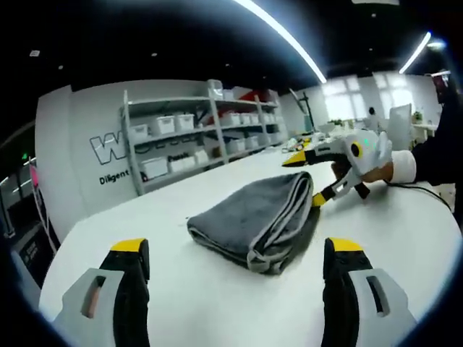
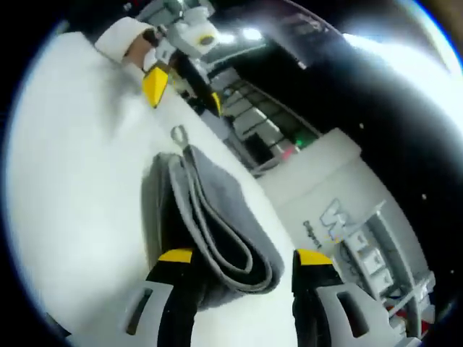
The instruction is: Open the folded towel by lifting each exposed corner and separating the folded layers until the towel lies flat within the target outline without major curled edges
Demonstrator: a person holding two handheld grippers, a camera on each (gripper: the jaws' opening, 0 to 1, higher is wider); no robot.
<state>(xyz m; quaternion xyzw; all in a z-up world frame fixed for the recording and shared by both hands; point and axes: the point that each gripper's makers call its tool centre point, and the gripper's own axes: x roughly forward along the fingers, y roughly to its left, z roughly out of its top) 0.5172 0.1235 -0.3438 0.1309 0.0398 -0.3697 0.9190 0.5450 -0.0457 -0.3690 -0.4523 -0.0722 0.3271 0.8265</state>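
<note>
A grey towel (image 1: 253, 217) lies folded in thick layers on the white table (image 1: 181, 303). My left gripper (image 1: 236, 247) is open just short of the towel's near end, with nothing gripped. In the left gripper view my right gripper (image 1: 307, 179) comes in from the right, held by a hand, open, with one jaw above and one beside the towel's far edge. In the right gripper view my right gripper (image 2: 244, 256) stands open with the towel's (image 2: 217, 217) rolled fold between its jaws. My left gripper (image 2: 185, 94) faces it beyond the towel's hanging loop (image 2: 178, 134).
Metal shelves (image 1: 195, 137) with white bins stand past the table's far edge, beside a wall with lettering (image 1: 108, 148). A person's sleeve and cuff (image 1: 405, 166) reach in from the right. Bare tabletop (image 2: 72, 181) surrounds the towel.
</note>
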